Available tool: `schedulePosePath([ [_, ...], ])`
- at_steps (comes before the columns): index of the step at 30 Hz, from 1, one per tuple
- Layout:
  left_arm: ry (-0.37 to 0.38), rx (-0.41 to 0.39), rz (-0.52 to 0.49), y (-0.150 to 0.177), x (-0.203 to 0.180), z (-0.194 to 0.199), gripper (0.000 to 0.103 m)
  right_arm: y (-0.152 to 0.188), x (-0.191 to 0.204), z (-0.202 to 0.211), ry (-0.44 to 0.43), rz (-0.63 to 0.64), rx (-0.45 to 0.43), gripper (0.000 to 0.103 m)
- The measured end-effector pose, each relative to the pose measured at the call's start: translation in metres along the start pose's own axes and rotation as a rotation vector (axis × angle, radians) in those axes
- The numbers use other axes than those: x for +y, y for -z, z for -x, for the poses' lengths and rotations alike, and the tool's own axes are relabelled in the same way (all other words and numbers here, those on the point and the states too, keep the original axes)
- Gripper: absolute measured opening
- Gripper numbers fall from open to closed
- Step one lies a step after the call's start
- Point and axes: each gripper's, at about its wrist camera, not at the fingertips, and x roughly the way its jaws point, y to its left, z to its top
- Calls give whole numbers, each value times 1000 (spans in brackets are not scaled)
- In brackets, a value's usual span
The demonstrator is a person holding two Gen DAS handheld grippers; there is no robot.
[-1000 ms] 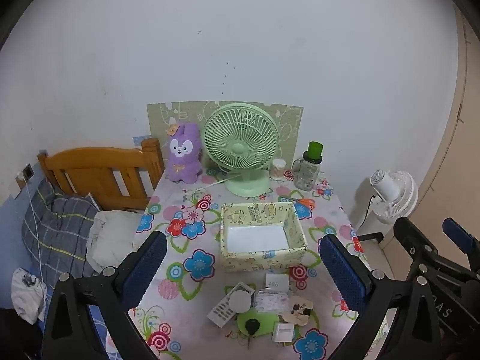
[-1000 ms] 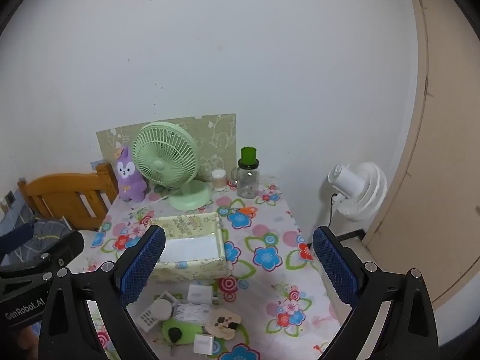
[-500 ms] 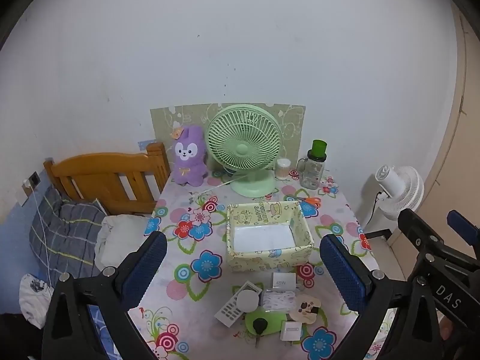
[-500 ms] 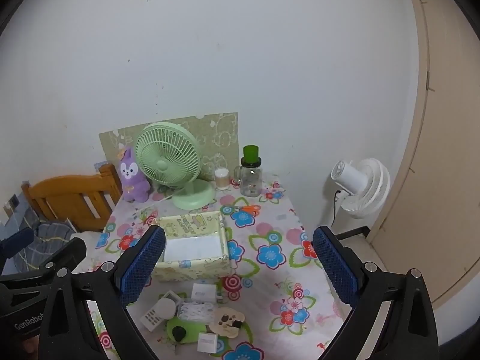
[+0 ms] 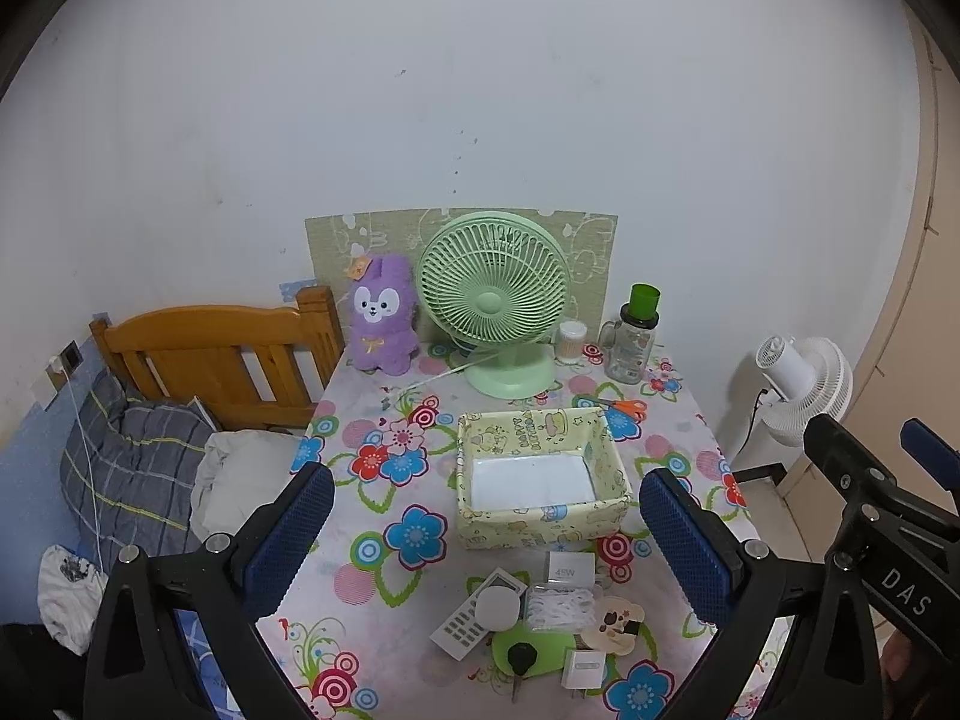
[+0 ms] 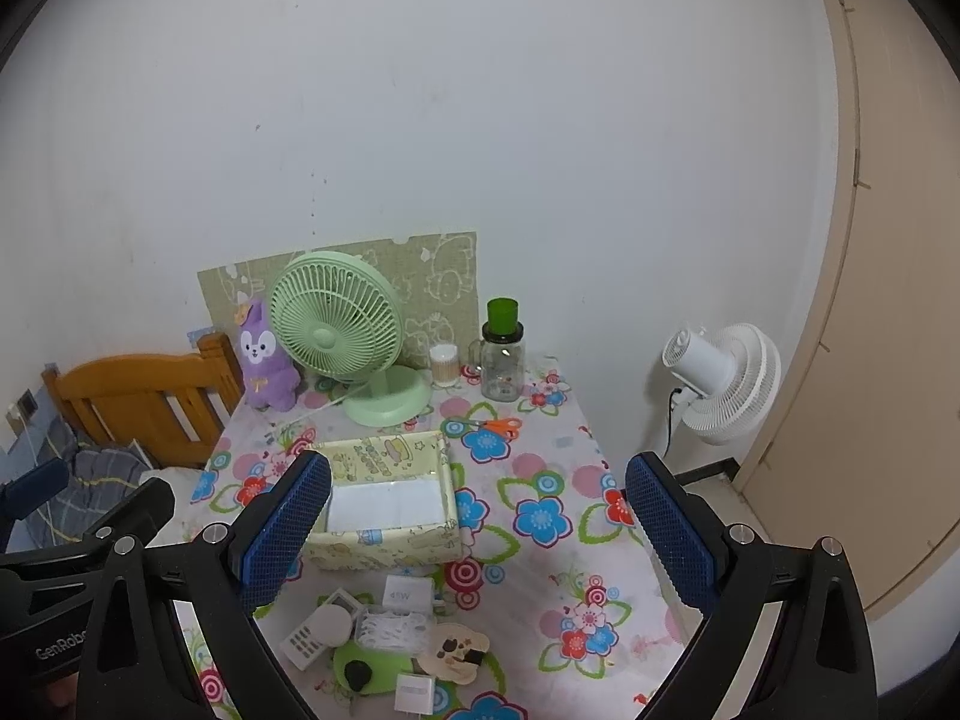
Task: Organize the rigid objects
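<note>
A yellow patterned open box (image 5: 540, 474) (image 6: 384, 498) sits mid-table, holding only a white liner. In front of it lies a cluster of small items: a white charger block (image 5: 569, 569) (image 6: 408, 593), a white remote (image 5: 465, 630), a round white disc (image 5: 498, 603), a clear box of white picks (image 5: 561, 600), a green pad with a black key (image 5: 531, 651) (image 6: 360, 669), a small white cube (image 5: 583, 669) (image 6: 414, 693) and a cartoon card (image 5: 612, 624) (image 6: 453, 648). My left gripper (image 5: 486, 531) and right gripper (image 6: 477, 531) hover above the table's near edge, both open and empty.
A green desk fan (image 5: 495, 300), a purple plush (image 5: 384, 315), a cotton swab jar (image 5: 571, 342), a green-capped bottle (image 5: 633, 336) and orange scissors (image 5: 621, 405) stand at the table's back. A wooden bed frame (image 5: 228, 354) is left, a white floor fan (image 5: 804, 384) right.
Both grippers have pulled back and risen slightly, so the table looks smaller and farther. Both stay open. Nothing on the table has moved.
</note>
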Motion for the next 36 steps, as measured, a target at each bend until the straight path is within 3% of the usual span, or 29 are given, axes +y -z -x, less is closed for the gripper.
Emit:
schedulePosePath([
  [36, -10, -2, -15, -29, 3, -18, 103, -21, 7, -20, -5, -14, 6, 100],
])
